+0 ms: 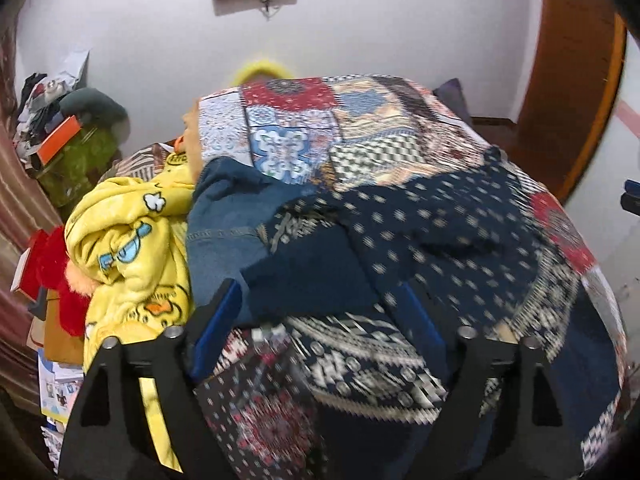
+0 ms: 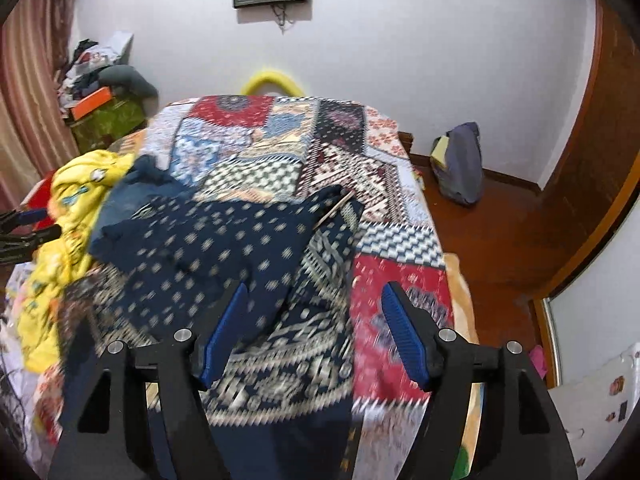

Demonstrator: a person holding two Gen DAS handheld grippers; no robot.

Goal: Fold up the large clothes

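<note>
A large navy garment (image 1: 440, 232) (image 2: 208, 248) with pale dots and a patterned border lies spread and rumpled on the patchwork bed cover (image 1: 360, 128) (image 2: 400, 280). My left gripper (image 1: 320, 300) hovers over its near part, jaws open, with cloth below the blue pads but none pinched. My right gripper (image 2: 316, 292) is also open above the garment's bordered edge, holding nothing. Each gripper shows at the edge of the other's view: the left gripper (image 2: 24, 224) and the right gripper (image 1: 632, 196).
A blue denim piece (image 1: 224, 216) (image 2: 132, 196) and a yellow cartoon blanket (image 1: 128, 248) (image 2: 76, 196) are heaped on the bed's left. Cluttered boxes (image 1: 60, 140) stand by the curtain. A bag (image 2: 460, 164) sits on the wooden floor at right, near the door frame (image 1: 572, 80).
</note>
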